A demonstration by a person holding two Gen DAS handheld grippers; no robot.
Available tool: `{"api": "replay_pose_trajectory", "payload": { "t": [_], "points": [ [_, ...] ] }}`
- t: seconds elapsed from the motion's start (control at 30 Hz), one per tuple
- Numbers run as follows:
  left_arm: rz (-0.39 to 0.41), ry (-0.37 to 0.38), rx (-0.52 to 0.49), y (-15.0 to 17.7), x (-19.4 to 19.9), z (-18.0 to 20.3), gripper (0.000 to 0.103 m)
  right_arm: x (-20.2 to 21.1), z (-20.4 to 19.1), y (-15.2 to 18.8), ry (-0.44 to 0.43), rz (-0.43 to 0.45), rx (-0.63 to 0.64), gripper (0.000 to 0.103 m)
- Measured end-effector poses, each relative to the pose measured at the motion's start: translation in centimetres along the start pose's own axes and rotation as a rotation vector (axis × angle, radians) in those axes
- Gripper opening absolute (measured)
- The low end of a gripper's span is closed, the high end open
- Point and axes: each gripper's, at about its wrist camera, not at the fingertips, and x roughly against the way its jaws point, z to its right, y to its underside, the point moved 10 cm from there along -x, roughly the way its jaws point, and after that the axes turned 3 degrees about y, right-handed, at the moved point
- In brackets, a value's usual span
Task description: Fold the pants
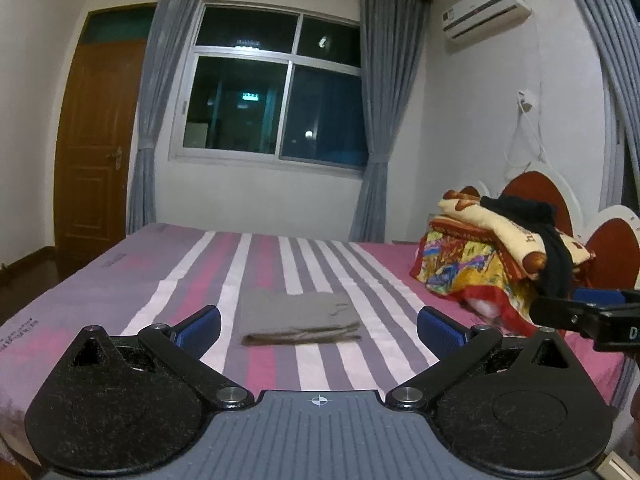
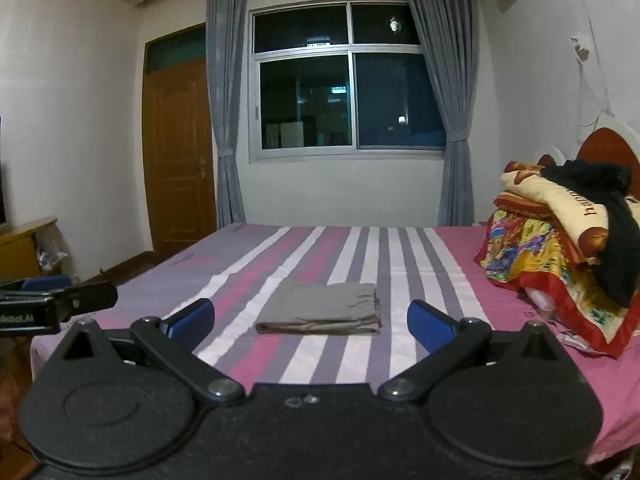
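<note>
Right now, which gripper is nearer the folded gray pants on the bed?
Neither clearly. The left gripper and the right gripper are both open and held back from the folded gray pants, touching nothing; the pants lie ahead of each, between its fingers.

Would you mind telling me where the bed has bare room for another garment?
Bare sheet lies between the folded pants and the window-side edge, and left of the pants. The headboard end is crowded by piled bedding.

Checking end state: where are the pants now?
In both wrist views, the folded grey pants lie mid-bed on the striped sheet, left of the blanket pile, beyond both open tools.
</note>
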Motion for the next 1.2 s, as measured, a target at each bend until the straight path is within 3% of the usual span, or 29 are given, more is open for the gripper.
{"api": "replay_pose_trajectory", "payload": {
  "t": [1.2],
  "points": [
    [-0.008, 0.029, -0.021, 1.1, 0.2, 1.7, 0.103, -0.4, -2.7, 0.1, -0.007, -0.013, 0.012, 0.103]
  ]
}}
